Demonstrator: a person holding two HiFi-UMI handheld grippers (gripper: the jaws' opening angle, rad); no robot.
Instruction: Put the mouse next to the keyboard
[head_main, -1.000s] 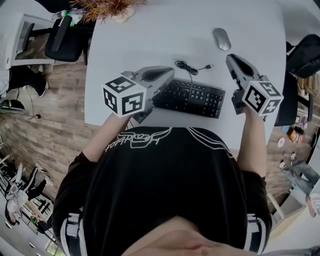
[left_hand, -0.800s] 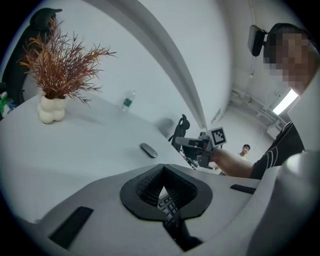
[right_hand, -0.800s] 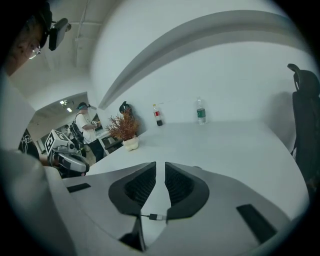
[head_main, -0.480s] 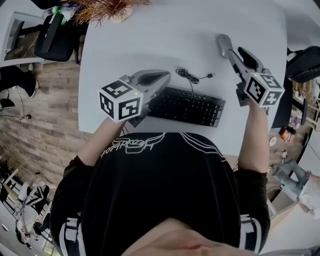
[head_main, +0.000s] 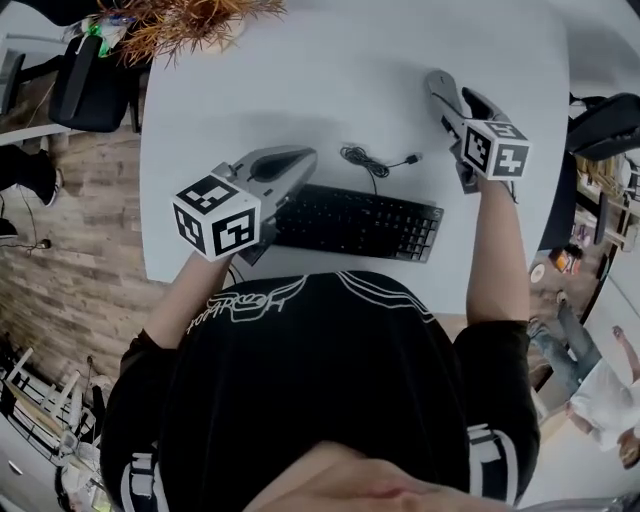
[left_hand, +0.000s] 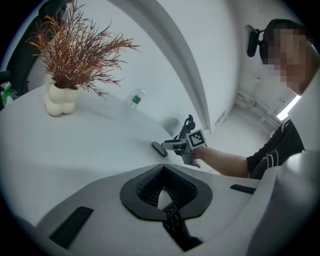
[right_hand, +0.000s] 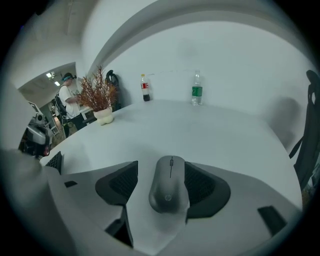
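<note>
A grey mouse (head_main: 436, 84) lies on the white table (head_main: 300, 80) at the far right, well beyond the black keyboard (head_main: 355, 222). My right gripper (head_main: 448, 103) has come down over it and has just been opening. In the right gripper view the mouse (right_hand: 168, 182) sits between the spread pads (right_hand: 120, 182), with table showing along its left side. My left gripper (head_main: 303, 158) hovers over the keyboard's left end. Its jaws (left_hand: 165, 202) are shut with nothing in them. From the left gripper view, the mouse (left_hand: 159, 149) lies just ahead of the right gripper (left_hand: 176, 145).
The keyboard's coiled cable (head_main: 368, 160) lies just behind it. A dried plant in a white vase (left_hand: 60, 100) stands at the table's far left. Two bottles (right_hand: 197, 89) stand at the far edge. Office chairs (head_main: 80, 85) flank the table.
My right gripper has moved forward and down to the mouse, and its jaws have gone from closed to spread around it. The left gripper has sunk slightly beside the keyboard.
</note>
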